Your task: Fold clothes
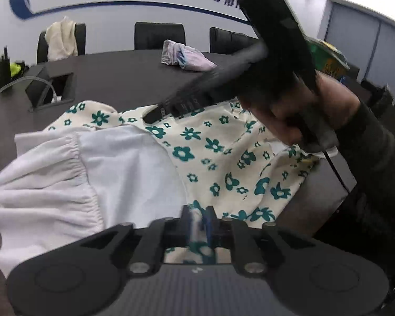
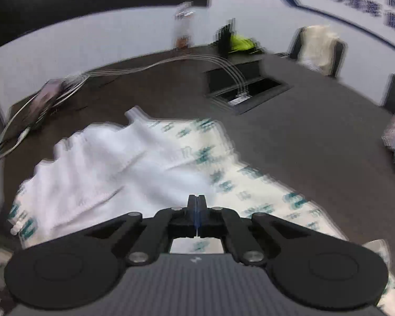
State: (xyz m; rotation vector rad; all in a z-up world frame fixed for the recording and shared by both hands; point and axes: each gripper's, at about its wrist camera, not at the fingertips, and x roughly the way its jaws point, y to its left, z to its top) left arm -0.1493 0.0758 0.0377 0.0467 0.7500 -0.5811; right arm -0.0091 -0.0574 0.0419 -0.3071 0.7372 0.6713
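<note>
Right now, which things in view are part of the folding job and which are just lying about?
In use:
- floral garment with white lining
- left gripper, jaws narrowly apart with fabric between them
- right gripper, shut, nothing in it

Lying about:
- crumpled pale garment
- cream cloth on chair
- cables
- open cable box
- yellow-green item

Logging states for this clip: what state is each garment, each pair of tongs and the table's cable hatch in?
floral garment, lying rumpled, white gathered part exposed.
left tongs, shut on the floral garment's edge.
right tongs, shut, empty.
striped garment, crumpled, unfolded.
cream garment, draped over a chair.
cable hatch, lid open.
</note>
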